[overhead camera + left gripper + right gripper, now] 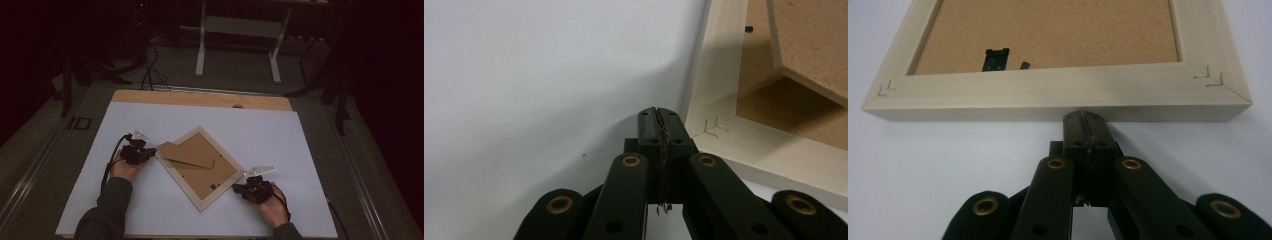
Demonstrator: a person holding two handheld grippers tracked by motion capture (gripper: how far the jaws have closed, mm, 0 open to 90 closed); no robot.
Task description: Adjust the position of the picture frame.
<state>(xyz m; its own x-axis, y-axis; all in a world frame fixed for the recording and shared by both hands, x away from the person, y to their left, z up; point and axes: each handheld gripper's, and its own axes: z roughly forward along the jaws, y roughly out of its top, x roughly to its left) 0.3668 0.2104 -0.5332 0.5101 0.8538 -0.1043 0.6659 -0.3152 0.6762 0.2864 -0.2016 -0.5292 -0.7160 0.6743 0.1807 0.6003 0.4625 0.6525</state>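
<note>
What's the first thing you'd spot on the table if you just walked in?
A pale wooden picture frame lying face down and turned like a diamond in the middle of the white sheet, with a brown backing flap lifted at its upper left. Next, the two black grippers: the left gripper at the frame's left corner and the right gripper against its lower right edge, both with jaws shut.

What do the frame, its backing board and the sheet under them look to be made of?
Frame: pale unfinished wood, it seems; matte, with stapled mitred corners.
Backing board: brown pressed fibreboard by its speckled, dull face; the loose easel flap shows a raw cut edge.
Sheet: smooth matte white, paper or plastic board; I cannot tell which.
</note>
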